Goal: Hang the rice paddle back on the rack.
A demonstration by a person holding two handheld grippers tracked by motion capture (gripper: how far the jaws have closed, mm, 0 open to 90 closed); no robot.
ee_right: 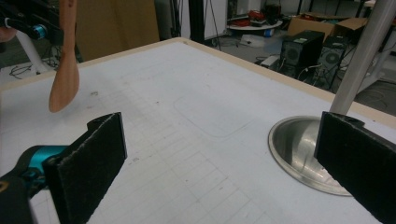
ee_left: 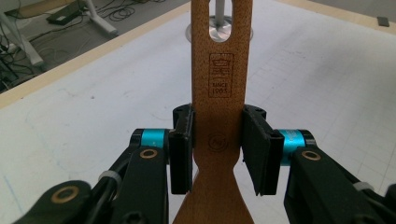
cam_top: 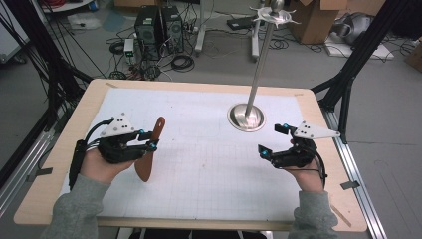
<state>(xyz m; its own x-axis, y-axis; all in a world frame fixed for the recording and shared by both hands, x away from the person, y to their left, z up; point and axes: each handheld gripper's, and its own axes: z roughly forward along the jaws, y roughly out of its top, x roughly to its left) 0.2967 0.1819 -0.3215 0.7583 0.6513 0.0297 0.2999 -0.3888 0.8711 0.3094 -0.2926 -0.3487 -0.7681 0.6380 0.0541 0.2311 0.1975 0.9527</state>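
Spatula (cam_top: 149, 149) is clamped by its neck in the left gripper (cam_top: 152, 141), left of the stand (cam_top: 246, 117), likely so its slotted end can meet a hook; right gripper (cam_top: 272, 139) gapes empty

A metal stand (cam_top: 246, 117) rises from the far right part of a white gridded mat (cam_top: 209, 164); its round, shiny base sits on the mat and a thin pole (cam_top: 262, 59) leans up to a spoked top (cam_top: 275, 17). The mat covers most of a pale wooden table (cam_top: 45, 169). Beyond the stand, on the grey floor, stand two black computer towers (cam_top: 159, 25) among loose cables (cam_top: 181, 62). Farther right of the stand are cardboard boxes (cam_top: 318, 17). Black frame struts (cam_top: 358, 55) slant down right of the stand.
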